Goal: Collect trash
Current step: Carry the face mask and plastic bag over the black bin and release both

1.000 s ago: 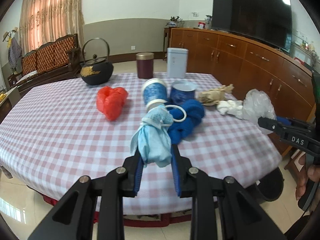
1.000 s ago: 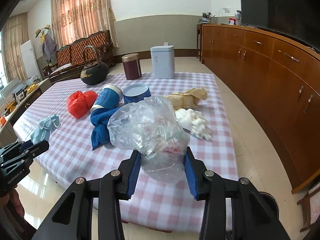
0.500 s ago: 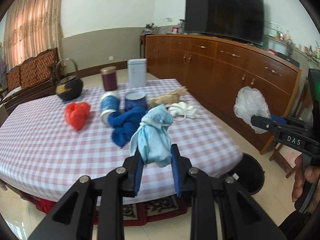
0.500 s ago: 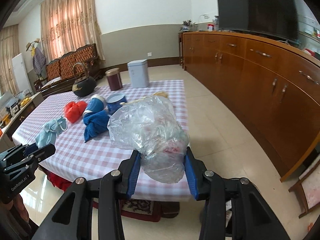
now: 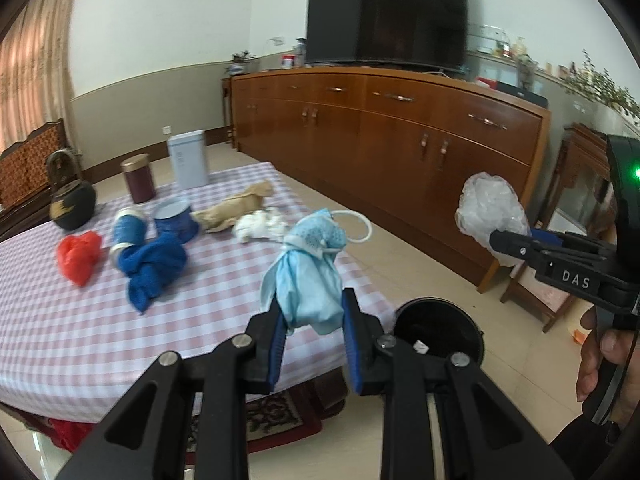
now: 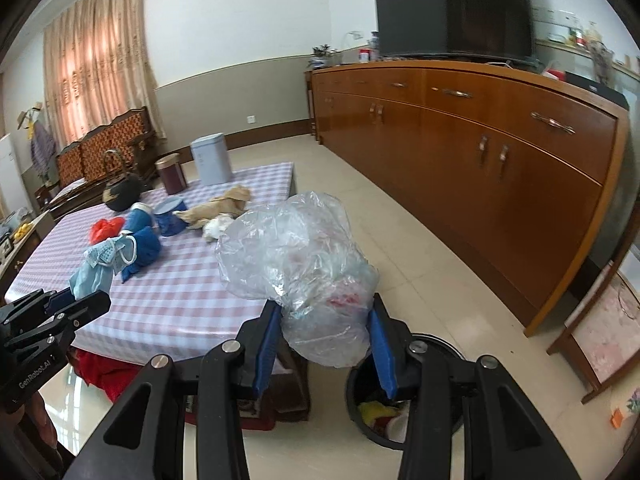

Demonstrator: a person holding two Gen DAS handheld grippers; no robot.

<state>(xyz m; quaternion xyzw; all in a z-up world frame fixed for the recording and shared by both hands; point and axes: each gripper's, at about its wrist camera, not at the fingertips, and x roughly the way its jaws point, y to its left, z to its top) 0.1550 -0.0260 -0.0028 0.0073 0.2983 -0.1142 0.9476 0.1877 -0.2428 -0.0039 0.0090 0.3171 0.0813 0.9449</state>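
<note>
Looks like a lived-in home living room. Ahead and to the right of the grippers a big flat-screen TV (image 5: 386,14) sits on a long wooden sideboard (image 6: 460,128) with drawers and cupboard doors. Ahead and to the left there's a low table under a pink checked tablecloth (image 5: 72,320), with an iron kettle (image 5: 72,204) and tea tins (image 5: 187,164) at its far end. Beyond that, a carved wooden sofa (image 6: 104,148) stands by curtained windows (image 6: 96,60). Glossy tile floor (image 6: 400,232) all round.
</note>
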